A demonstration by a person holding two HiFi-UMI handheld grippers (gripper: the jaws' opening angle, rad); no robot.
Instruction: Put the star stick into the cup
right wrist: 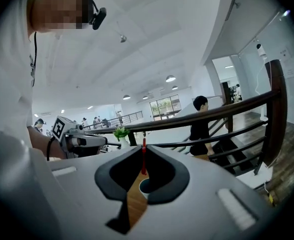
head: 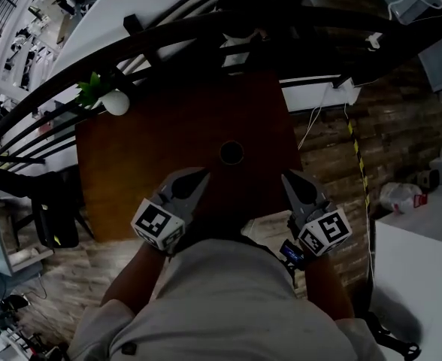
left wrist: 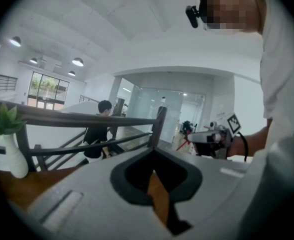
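A dark cup (head: pixel 231 153) stands in the middle of the brown table (head: pixel 146 164). In the right gripper view a thin red stick (right wrist: pixel 143 160) rises upright out of the cup (right wrist: pixel 146 185), seen through the hole between the jaws. My left gripper (head: pixel 204 173) sits near the table's front edge, left of and below the cup, jaws shut on nothing. My right gripper (head: pixel 285 175) sits right of the cup, apart from it, also shut and holding nothing. The left gripper view (left wrist: pixel 154 149) shows only bare table wood through its jaws, and the right gripper (left wrist: pixel 214 136) beyond.
A white vase with a green plant (head: pixel 114 100) stands at the table's far left corner. A dark railing (head: pixel 206 32) runs behind the table. A white surface (head: pixel 420 239) and a plastic bottle (head: pixel 401 196) lie to the right. A person (right wrist: pixel 201 126) walks beyond the railing.
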